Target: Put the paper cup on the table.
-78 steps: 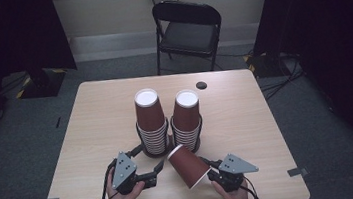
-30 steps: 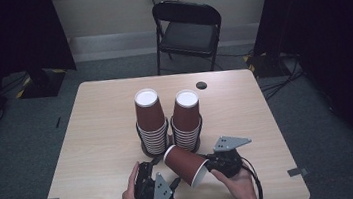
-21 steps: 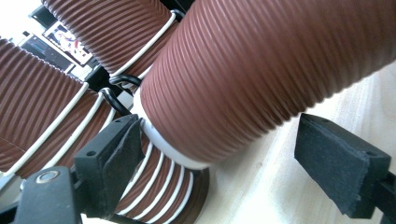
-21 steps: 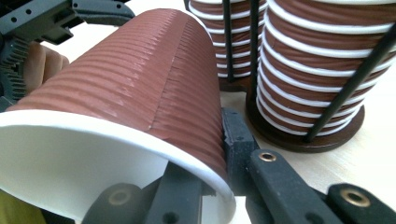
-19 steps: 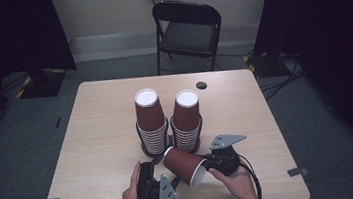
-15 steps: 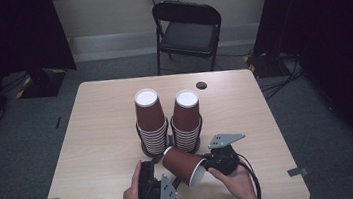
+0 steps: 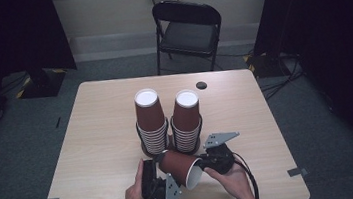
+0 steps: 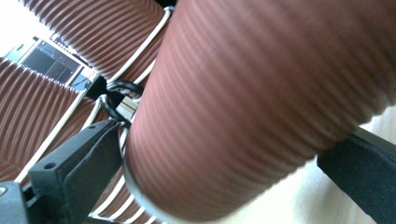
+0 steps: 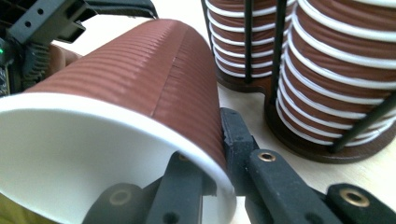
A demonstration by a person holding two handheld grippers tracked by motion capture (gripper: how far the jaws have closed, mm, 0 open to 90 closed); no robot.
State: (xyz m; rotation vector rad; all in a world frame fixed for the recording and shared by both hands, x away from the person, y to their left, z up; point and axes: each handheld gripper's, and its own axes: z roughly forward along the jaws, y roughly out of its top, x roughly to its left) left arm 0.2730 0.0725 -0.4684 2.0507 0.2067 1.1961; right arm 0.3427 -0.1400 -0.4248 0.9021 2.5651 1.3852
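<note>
A brown ribbed paper cup point(image 7: 179, 165) lies tilted above the table's front edge, its white mouth toward the person. My right gripper point(image 7: 201, 168) is shut on its rim, one jaw inside the mouth and one outside point(image 9: 210, 144). My left gripper point(image 7: 157, 163) sits at the cup's closed end. Its jaws have just been opening and stand wide on either side of the cup point(image 8: 261, 102) without pressing it. Two stacks of the same cups, the left stack point(image 7: 150, 120) and the right stack point(image 7: 187, 121), stand upright in wire holders just behind.
The wooden table point(image 7: 98, 138) has a small black round thing point(image 7: 201, 85) near its far edge. A black folding chair point(image 7: 187, 28) stands beyond the table. The holder bases point(image 9: 299, 135) sit close beside the held cup.
The left hand has rolled over, its grey plate now low, and has come in under the cup's closed end. Its jaws have spread apart. The right gripper has kept its hold on the rim.
</note>
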